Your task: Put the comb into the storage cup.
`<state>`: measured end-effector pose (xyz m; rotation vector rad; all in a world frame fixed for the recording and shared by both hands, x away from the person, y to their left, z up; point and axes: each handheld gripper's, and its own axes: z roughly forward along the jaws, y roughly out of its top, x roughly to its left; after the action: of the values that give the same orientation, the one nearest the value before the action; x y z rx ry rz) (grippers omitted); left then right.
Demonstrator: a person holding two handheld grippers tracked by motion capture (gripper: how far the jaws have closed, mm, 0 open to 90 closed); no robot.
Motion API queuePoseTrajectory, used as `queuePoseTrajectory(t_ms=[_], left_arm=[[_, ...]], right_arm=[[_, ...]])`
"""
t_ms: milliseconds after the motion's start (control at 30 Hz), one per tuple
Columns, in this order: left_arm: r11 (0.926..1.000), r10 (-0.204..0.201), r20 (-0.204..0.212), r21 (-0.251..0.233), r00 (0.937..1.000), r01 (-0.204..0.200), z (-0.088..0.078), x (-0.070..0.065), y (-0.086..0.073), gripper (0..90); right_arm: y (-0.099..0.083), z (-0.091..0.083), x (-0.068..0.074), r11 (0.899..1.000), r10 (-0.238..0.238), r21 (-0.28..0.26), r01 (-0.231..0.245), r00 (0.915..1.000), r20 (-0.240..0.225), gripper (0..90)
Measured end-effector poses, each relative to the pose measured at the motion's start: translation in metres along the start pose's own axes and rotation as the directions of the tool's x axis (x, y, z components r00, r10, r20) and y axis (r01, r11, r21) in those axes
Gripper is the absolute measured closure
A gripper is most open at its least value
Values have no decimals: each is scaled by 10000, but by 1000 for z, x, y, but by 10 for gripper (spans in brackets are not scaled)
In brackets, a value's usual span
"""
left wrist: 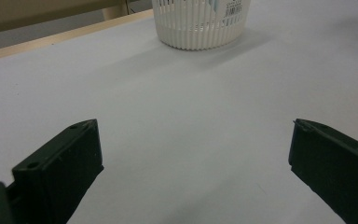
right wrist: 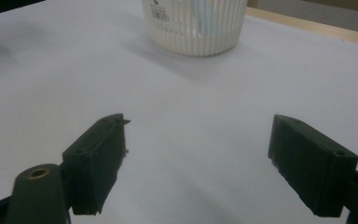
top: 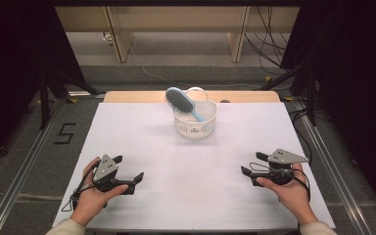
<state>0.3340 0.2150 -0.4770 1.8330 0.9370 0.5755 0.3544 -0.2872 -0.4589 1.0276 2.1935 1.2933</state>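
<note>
- Centrally, in the upper middle of the high view, a white slatted basket (top: 195, 122) is seen standing upright on the white table (top: 191, 196), well apart from both grippers.
- A light blue hairbrush (top: 182, 103) is held in the basket, leaning; its bristled head juts out over the basket's upper-left rim, and its handle slants down to the right into the basket. The long axis thus runs from upper left to lower right of the frame.
- The left gripper (top: 128, 169) is held at the lower left of the high view, jaws spread wide and empty, with the basket lying up and to its right.
- The right gripper (top: 252, 164) is held at the lower right, jaws likewise wide and empty, with the basket up and to its left.
- Both are judged about equally far from the basket; the brush head leans toward the left gripper's side, so that gripper is judged better placed for it.
- At the top of each gripper view the basket's ribbed wall (left wrist: 200, 28) (right wrist: 193, 30) is seen straight ahead between the jaws.
</note>
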Motion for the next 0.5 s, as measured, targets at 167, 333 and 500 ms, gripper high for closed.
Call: queuePoseTrajectory(t_ms=[167, 333, 500], left_arm=[[10000, 16, 0, 6, 10000, -16, 0, 0, 0, 20], [10000, 62, -54, 1, 10000, -62, 0, 0, 0, 20], [10000, 62, -53, 2, 10000, -62, 0, 0, 0, 20]], right_arm=[[-4, -2, 0, 10000, 29, 13, -29, 10000, 5, 199], [-6, -3, 2, 10000, 26, 28, -26, 10000, -41, 199], [-7, -2, 3, 10000, -1, -33, 0, 10000, -46, 199]])
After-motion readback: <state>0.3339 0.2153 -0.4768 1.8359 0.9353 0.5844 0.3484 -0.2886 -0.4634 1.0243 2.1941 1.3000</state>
